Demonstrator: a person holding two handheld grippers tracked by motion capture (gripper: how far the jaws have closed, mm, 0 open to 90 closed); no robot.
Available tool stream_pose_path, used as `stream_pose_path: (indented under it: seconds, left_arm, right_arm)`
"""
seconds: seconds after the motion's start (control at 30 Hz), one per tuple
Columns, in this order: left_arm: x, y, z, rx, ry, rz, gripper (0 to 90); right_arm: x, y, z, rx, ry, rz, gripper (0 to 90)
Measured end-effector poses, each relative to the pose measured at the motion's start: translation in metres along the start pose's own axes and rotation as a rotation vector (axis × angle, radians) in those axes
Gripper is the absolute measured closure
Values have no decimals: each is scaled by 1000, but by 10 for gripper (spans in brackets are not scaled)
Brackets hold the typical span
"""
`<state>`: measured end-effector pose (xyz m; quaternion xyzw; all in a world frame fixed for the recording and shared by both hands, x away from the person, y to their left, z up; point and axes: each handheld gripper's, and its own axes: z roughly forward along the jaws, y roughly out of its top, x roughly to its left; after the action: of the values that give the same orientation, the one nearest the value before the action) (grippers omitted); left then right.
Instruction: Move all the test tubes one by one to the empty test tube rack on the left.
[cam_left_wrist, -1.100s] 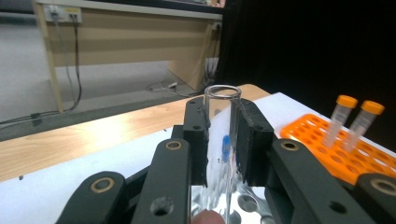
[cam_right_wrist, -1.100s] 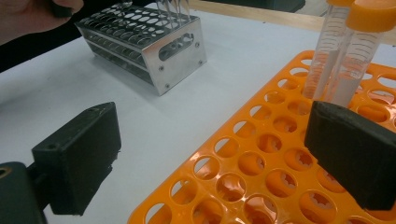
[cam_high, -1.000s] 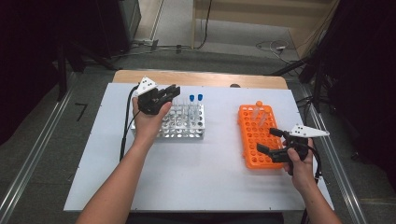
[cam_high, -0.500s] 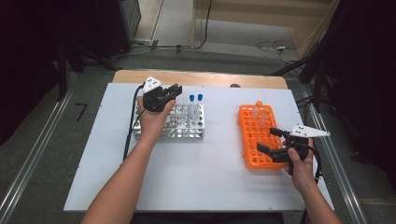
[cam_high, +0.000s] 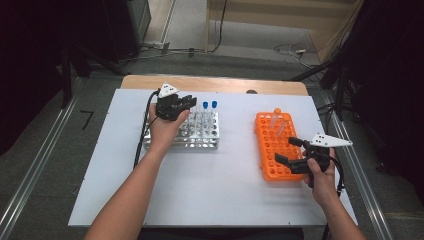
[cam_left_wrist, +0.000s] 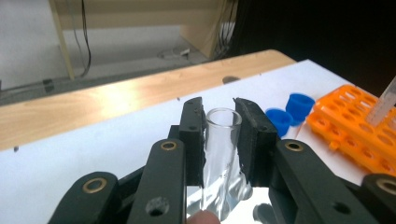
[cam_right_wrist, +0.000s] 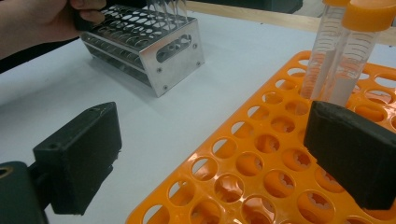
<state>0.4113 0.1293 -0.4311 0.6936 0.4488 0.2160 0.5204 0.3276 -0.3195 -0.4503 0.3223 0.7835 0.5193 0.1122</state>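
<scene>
- over the metal rack (cam_high: 200, 142) at the table's left, the left gripper (cam_high: 186, 102) has its jaws clamped on a clear open glass tube (cam_left_wrist: 220, 154), held upright between the pads.
- two blue caps (cam_left_wrist: 288, 112) stand just beyond it.
- right gripper (cam_high: 289, 151) hovers over the orange rack (cam_high: 270, 150), jaws spread wide, holding nothing.

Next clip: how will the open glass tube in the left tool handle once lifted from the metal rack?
The glass tube looks thin-walled, so probably fragile under squeeze. Its smooth, glossy wall may slip between the left tool pads. Empty and uncapped, it is likely light.
</scene>
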Motion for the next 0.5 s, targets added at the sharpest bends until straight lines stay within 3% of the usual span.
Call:
stream_pose_path:
  seconds: [0.13,0.33,0.5]
  left_arm:
    - [0,0,-1,32,11,13,734]
    - [0,1,-4,24,3,17,760]
    - [-7,2,1,41,22,74,761]
  right_arm:
    - [0,0,0,-1,-1,4,27]
    - [-1,0,0,0,-4,9,28]
    - [-1,0,1,-1,-4,5,29]
